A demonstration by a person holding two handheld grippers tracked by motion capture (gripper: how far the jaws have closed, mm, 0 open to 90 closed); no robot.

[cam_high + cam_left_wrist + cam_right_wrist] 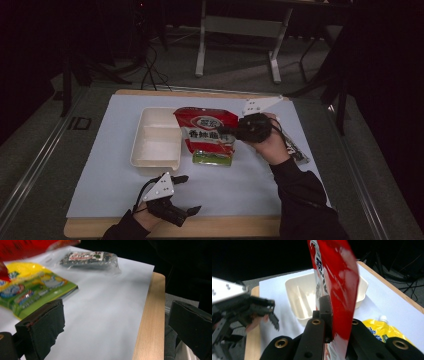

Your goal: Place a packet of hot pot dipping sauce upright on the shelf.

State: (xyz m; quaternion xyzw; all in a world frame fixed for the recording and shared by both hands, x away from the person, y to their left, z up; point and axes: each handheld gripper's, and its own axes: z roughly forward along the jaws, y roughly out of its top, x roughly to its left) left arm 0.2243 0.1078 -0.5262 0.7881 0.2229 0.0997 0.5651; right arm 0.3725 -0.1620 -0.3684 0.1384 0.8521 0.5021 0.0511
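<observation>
Bag (206, 131), red, printed film: clamped at one side edge between the right tongs (225, 134), apparently clear of the surface (250, 185), beside the white tray (145, 145) and over the yellow-green pouch (212, 158). Seen upright and slightly bowed in the right gripper view (339, 277), with both black pads of the right tongs (329, 315) pressed flat on the film.

Handling, as judged from the pictures:
- Treat as light: carried by a single edge grip with no visible sag.
- Treat as soft and crinkly: expect bending and swinging under any quick move.
- Treat as slippery: glossy film, so keep the pads well in from the margin.
- Treat contents as probably brittle: avoid squeezing the filled middle.

Where to take hold:
- Grip the flat sealed border or side edge, never the puffed centre.
- For a two-handed transfer, take the opposite edge with the left tongs (189, 194).

Left tongs: spread wide with nothing between them, low over the near edge of the surface; same state in the left gripper view (117, 325).

Keep clear of the dark packet (298, 152) at the right of the surface, also visible in the left gripper view (88, 260).
</observation>
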